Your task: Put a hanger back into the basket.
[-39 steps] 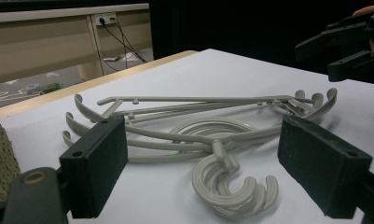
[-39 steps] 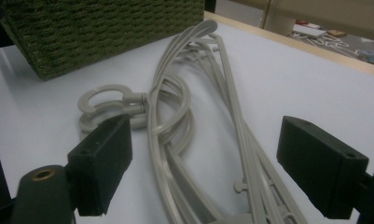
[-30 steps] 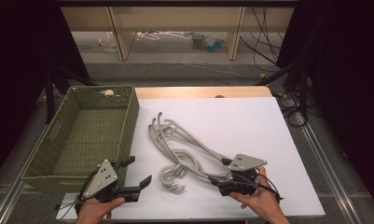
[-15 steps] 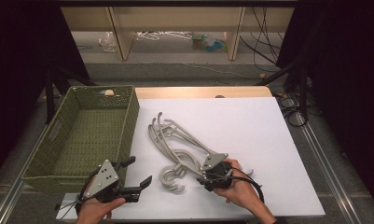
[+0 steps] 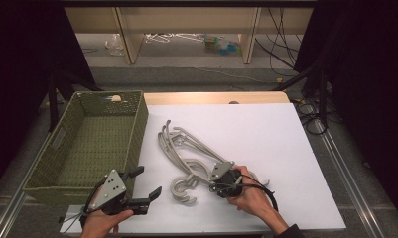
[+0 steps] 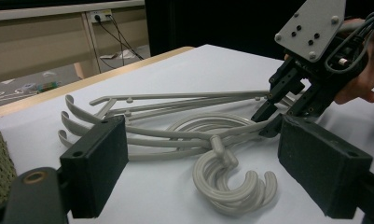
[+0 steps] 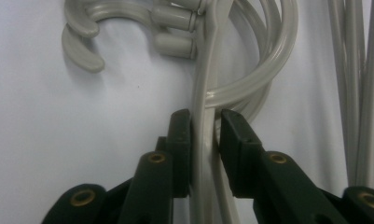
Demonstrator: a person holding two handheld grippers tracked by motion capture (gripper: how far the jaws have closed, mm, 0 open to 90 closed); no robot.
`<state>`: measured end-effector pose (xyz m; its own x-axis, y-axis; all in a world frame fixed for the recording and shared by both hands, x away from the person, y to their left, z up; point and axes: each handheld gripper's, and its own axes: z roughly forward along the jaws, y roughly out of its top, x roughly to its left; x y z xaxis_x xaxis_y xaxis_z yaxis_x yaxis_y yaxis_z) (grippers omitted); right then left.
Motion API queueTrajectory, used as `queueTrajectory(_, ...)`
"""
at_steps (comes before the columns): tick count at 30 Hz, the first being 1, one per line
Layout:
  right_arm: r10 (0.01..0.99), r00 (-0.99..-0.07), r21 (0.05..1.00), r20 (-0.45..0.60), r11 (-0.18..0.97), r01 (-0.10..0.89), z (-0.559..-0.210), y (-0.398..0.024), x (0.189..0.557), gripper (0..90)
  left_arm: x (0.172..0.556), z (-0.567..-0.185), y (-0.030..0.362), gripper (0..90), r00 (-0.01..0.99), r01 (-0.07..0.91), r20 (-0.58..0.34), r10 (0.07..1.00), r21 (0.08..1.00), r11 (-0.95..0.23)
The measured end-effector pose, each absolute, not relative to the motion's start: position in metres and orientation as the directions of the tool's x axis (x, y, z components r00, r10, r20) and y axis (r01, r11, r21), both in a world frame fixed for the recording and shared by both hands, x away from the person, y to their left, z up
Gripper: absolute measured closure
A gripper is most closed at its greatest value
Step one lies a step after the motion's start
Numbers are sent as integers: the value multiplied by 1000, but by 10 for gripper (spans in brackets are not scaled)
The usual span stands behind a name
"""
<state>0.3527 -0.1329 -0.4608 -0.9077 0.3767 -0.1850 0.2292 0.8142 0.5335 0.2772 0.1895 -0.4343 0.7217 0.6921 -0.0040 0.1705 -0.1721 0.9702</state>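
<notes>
The step in hand looks like the pick-up of one hanger from the pile of pale grey plastic clothes hangers lying on the white counter. The right tool has just been closing, and its pads now pinch the arm of the top hanger just behind the hooks. A second ago this tool sat open, well off to the right of the pile; it has since slid in over it. The left tool waits with jaws wide and empty, just beside the woven green basket. Next, probably, a lift clear of the tangle, then across to the basket.
</notes>
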Motion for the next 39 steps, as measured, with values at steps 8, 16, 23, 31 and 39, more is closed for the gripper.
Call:
queueTrajectory(8,347,-917,542,-195,818,194,-444,-141,352,812,277,-434,189,159,721,171,-16,692,973,-156)
queueTrajectory(16,334,-904,570,-265,811,132,-427,-151,350,821,279,-433,191,161,720,135,32,694,973,-186)
queueTrajectory(23,331,-896,603,-296,792,94,-409,-164,347,822,279,-432,191,166,710,114,77,700,968,-223)
queueTrajectory(31,299,-915,654,-270,755,53,-392,-170,336,822,279,-433,184,247,692,144,103,715,950,-276)
queueTrajectory(39,254,-946,669,-201,741,57,-389,-172,324,822,281,-427,168,282,716,85,187,672,933,-350)
